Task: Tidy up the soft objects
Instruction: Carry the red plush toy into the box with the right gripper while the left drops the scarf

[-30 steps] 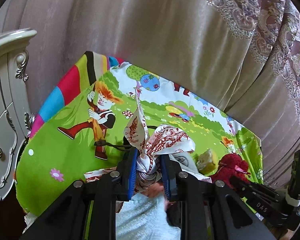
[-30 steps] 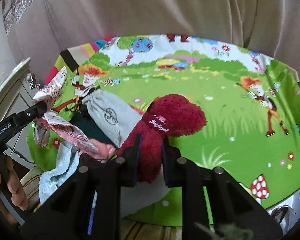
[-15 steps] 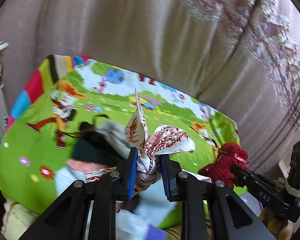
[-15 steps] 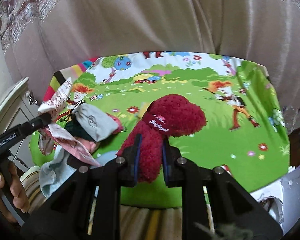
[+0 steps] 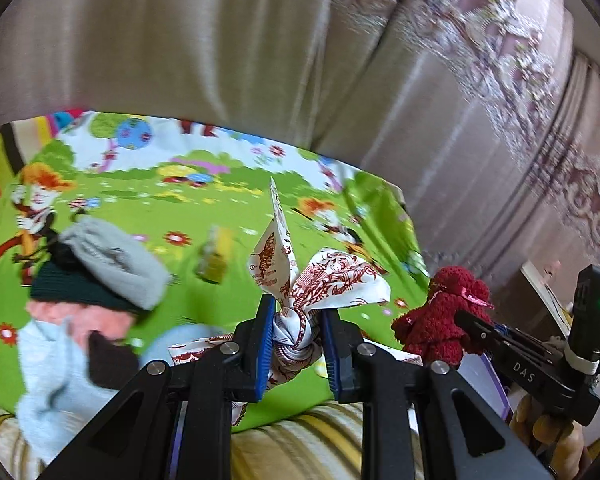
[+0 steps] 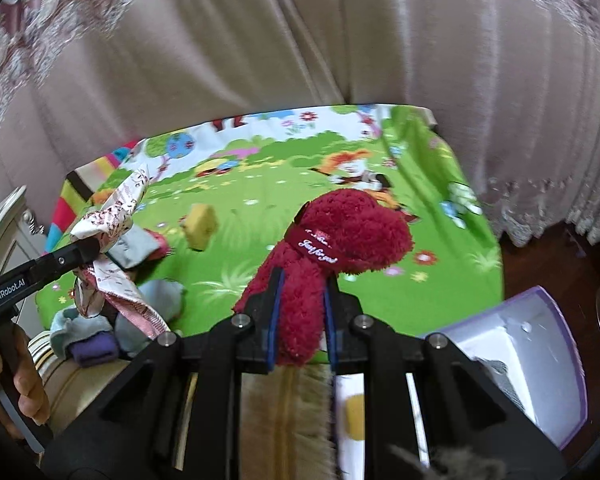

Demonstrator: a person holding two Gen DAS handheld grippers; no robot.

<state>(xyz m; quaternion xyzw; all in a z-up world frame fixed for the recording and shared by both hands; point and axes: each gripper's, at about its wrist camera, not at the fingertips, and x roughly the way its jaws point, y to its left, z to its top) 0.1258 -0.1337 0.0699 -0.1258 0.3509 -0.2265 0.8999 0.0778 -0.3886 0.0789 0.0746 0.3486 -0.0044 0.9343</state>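
Scarf (image 5: pixel 300 320) clenched in our left tongs (image 5: pixel 296 344), red plush (image 6: pixel 320 264) in right tongs (image 6: pixel 300 320); we carry both; next, the box (image 6: pixel 540 344) right of them.

Both views bright w/ soft, even daylight, no hard shadows; sheen on the curtain (image 5: pixel 228 52) folds, source can't tell. Motion blur smears the cartoon mat (image 5: pixel 148 200) and the pile of soft items (image 5: pixel 92 280) in left wrist view, curtain lace also streaked, while gripper frames up close stay sharp. Strong fisheye bend at edges, black vignette in corners; right wrist view's purple box (image 6: pixel 540 344) a bit washed out.
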